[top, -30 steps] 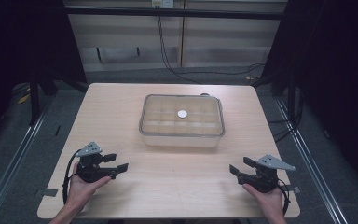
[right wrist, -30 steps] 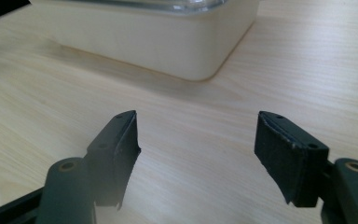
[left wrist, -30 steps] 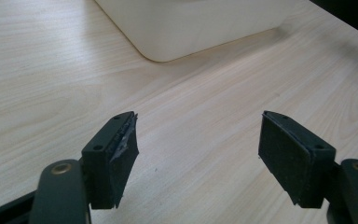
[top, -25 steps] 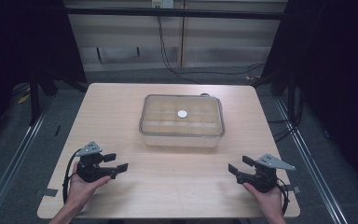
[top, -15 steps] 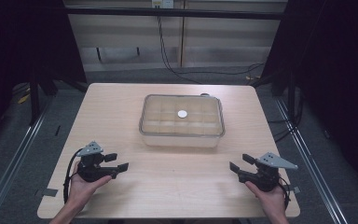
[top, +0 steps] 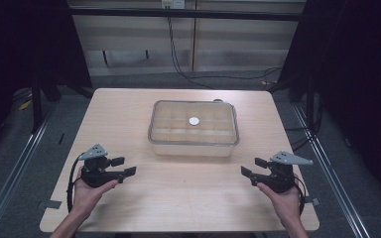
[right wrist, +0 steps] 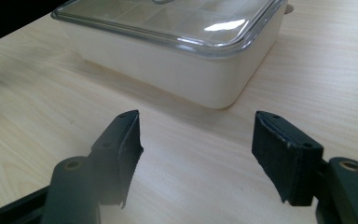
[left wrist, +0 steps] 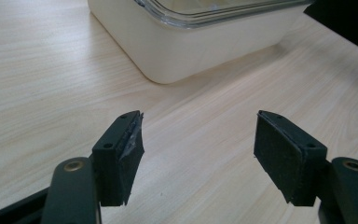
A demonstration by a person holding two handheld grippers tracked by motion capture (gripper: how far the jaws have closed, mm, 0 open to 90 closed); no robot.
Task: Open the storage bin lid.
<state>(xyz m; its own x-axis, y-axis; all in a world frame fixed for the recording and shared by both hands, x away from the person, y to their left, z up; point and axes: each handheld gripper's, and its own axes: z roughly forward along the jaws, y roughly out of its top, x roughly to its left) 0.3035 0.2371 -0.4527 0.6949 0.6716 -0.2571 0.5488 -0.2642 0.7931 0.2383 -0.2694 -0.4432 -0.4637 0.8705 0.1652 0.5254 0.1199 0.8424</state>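
Observation:
A cream box with a clear lid stands at the middle of the wooden table. A small white round piece sits at the lid's centre. My left gripper is held near the table's front left, pointing toward the box. It is open, its jaws have just been closing a little, and nothing is between them. My right gripper is at the front right, also open, and its jaws too have just narrowed on nothing. The left gripper faces the box. The right gripper faces the box's corner.
Bare wood lies between both grippers and the box. Metal rails run along the floor on either side of the table. Cables hang behind the far edge. A strip of tape is at the front left edge.
The right gripper has lifted slightly off the table. The left hand has stayed in place.

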